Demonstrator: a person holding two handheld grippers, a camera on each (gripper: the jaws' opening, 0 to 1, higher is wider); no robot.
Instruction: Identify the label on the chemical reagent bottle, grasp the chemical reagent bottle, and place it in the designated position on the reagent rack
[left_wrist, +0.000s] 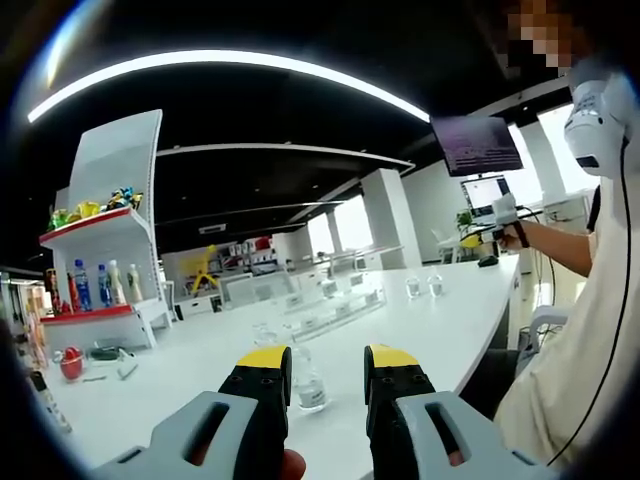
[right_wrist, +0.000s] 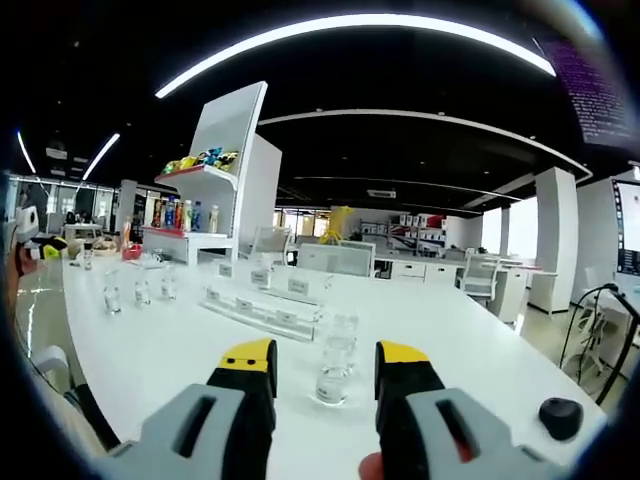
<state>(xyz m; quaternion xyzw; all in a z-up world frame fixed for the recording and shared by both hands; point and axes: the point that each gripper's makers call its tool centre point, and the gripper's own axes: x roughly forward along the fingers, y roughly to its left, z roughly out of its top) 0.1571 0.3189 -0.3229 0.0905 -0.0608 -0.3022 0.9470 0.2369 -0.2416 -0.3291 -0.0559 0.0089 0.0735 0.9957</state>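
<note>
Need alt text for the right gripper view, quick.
The right gripper, jaws open, points at a small clear reagent bottle standing on a white table. A clear labelled reagent rack sits beyond it.

Bottle: your small clear glass reagent bottle (right_wrist: 333, 378) looks smooth and see-through.
Rack: your long clear acrylic reagent rack (right_wrist: 262, 308) looks glossy.
Table: your long white table (right_wrist: 160, 350) has a smooth, faintly shiny top.
Grippers: your grey-bodied left gripper (left_wrist: 327, 385) looks matt plastic with yellow tips.
</note>
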